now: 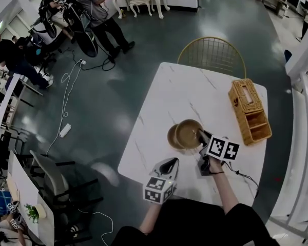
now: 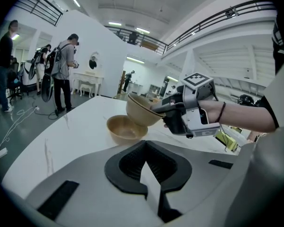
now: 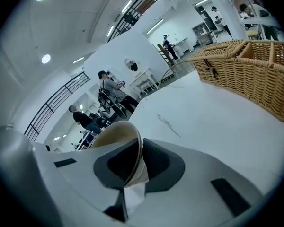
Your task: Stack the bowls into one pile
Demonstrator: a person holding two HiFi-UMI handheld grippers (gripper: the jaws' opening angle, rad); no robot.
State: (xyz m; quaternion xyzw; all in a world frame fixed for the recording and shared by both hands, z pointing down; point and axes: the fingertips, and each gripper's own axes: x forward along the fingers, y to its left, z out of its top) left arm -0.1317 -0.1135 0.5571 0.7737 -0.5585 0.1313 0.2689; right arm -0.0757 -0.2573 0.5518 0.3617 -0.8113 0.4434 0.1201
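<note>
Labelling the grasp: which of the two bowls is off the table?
The tilted bowl, its rim pinched in the right tool and held partly over the other bowl, which sits upright on the table.

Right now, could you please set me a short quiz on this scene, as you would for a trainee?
1. True or false: the right gripper has its jaws closed on the rim of the lifted bowl.
2. In the head view, what stands at the right edge of the table? A. wicker basket B. kettle C. laptop
3. How many bowls are there?
Key: 1 true; 2 A; 3 two, counting the resting bowl.
</note>
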